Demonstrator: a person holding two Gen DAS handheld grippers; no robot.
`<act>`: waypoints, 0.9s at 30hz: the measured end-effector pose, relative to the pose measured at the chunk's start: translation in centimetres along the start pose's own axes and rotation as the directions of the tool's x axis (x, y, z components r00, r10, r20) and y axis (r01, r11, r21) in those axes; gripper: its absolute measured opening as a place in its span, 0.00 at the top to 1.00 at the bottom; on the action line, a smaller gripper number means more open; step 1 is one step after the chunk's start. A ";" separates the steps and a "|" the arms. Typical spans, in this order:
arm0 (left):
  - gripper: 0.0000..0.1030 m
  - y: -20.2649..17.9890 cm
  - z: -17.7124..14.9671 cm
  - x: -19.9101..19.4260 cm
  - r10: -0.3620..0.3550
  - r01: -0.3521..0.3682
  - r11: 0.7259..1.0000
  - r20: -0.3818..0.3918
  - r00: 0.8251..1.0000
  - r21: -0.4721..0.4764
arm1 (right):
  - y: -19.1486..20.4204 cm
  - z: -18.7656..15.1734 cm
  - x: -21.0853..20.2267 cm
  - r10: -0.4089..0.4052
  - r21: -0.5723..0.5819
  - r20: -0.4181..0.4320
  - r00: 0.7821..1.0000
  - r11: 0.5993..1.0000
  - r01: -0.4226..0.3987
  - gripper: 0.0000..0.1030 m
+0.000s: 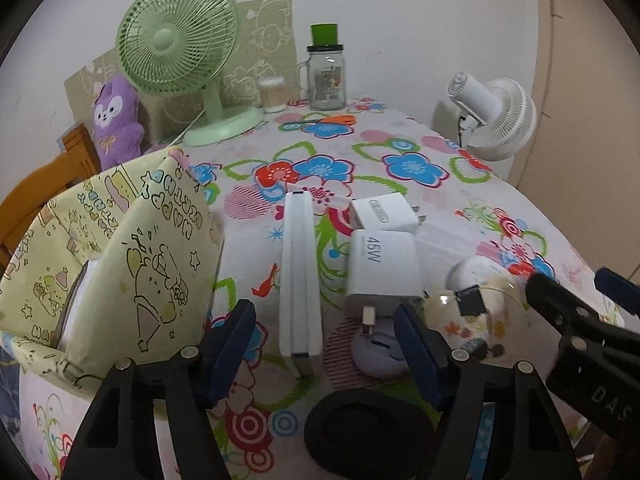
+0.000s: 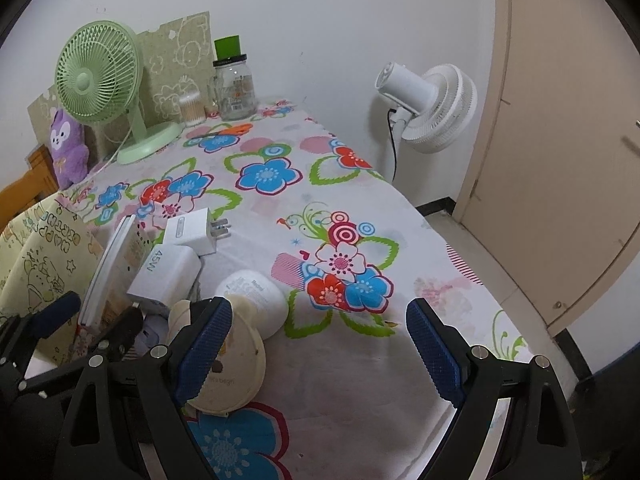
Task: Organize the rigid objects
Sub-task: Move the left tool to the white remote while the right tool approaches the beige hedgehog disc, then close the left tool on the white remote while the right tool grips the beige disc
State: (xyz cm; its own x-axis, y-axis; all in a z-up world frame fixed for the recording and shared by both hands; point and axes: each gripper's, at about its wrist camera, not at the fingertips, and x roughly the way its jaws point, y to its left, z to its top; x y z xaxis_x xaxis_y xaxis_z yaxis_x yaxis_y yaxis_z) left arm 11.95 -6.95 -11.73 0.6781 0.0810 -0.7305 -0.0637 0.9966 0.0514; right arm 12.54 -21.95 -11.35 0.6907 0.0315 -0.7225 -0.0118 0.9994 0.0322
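My left gripper (image 1: 324,340) is open, its jaws either side of a white slab-shaped power bank (image 1: 300,276) lying on the flowered tablecloth (image 1: 400,168). Right of it lie a white 45W charger (image 1: 382,268) and a second white charger (image 1: 386,212). Nearer lie a lavender case (image 1: 378,354), a cream round bear-shaped item (image 1: 476,316), a white round case (image 1: 478,272) and a black oval pad (image 1: 368,430). My right gripper (image 2: 320,344) is open and empty, its left finger beside the cream bear-shaped item (image 2: 236,364). The chargers (image 2: 168,276) and white case (image 2: 256,300) lie ahead of it.
A yellow-green patterned fabric bag (image 1: 100,256) stands open at the left. At the back stand a green fan (image 1: 180,52), a purple plush (image 1: 118,120), a glass jar with a green lid (image 1: 326,72) and a cotton-swab tub (image 1: 274,94). A white fan (image 2: 432,104) stands beyond the table's right edge.
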 end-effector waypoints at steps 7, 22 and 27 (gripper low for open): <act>0.39 0.6 0.5 1.3 0.008 -0.009 0.999 -0.014 1.000 -0.043 | 0.6 0.0 1.0 0.011 -0.007 -0.021 1.000 1.000 -0.011 0.11; 0.75 0.9 0.0 1.4 -0.022 0.022 1.000 -0.022 1.000 -0.007 | 2.5 -0.2 2.1 0.040 -0.022 -0.064 0.997 0.999 -0.042 0.11; 0.80 1.1 -1.1 0.4 -0.012 0.012 1.000 -0.022 1.000 0.025 | 3.1 -0.5 2.1 0.044 -0.026 -0.077 0.996 0.999 -0.047 0.11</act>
State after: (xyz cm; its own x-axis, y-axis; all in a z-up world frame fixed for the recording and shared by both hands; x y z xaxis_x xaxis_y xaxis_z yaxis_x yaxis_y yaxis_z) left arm 11.32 -5.83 -12.69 0.6624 0.0692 -0.7459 -0.0375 0.9975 0.0593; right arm 13.56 -18.80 -13.13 0.6321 0.0769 -0.7711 -0.0625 0.9969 0.0481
